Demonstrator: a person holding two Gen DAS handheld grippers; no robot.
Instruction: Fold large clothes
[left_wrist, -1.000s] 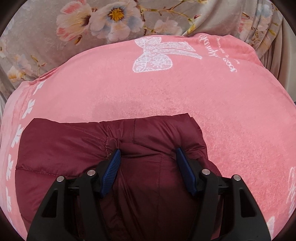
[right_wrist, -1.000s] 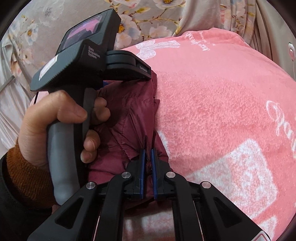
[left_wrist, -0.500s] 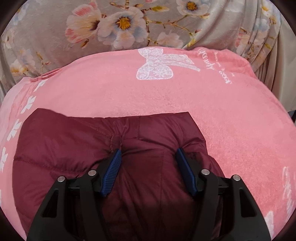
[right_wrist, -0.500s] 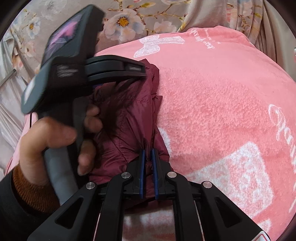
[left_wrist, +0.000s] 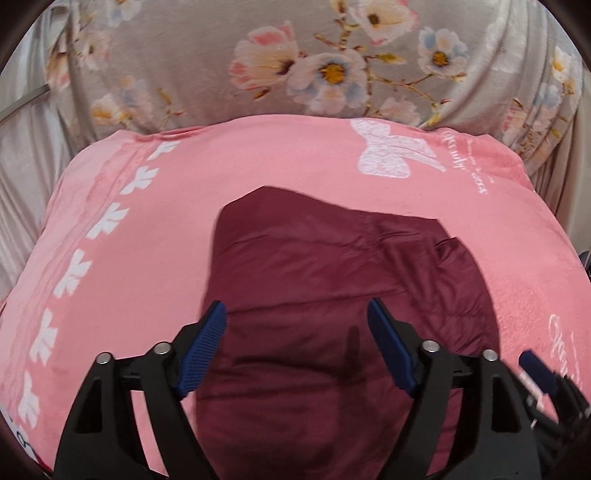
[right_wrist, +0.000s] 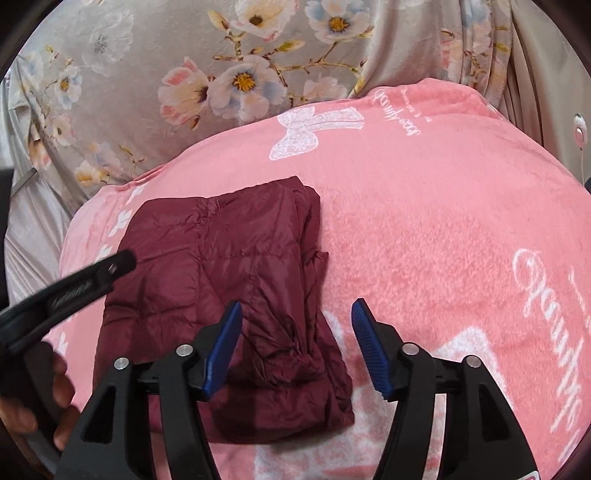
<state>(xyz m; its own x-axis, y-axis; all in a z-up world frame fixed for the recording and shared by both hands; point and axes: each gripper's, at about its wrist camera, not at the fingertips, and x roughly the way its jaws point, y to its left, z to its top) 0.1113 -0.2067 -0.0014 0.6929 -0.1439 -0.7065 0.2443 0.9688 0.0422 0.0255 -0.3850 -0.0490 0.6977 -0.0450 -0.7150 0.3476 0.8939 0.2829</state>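
Folded maroon jacket (right_wrist: 221, 280) lay on pink blanket (right_wrist: 424, 240), long axis running away from both tools. Right tool (right_wrist: 293, 350) and left tool (left_wrist: 295, 354) opening, gripping nothing; right nearer its crumpled edge

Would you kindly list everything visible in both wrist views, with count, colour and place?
puffer jacket: one, maroon, folded, lying on the blanket.
blanket: one, pink with white bows and script, under the jacket.
floral sheet: one, grey with pink and blue flowers, behind the blanket.
left gripper: one, black with blue pads, jaws opening above the jacket, nothing pinched.
right gripper: one, black with blue pads, jaws opening over the jacket's edge.
hand: one, holding the left gripper's handle.
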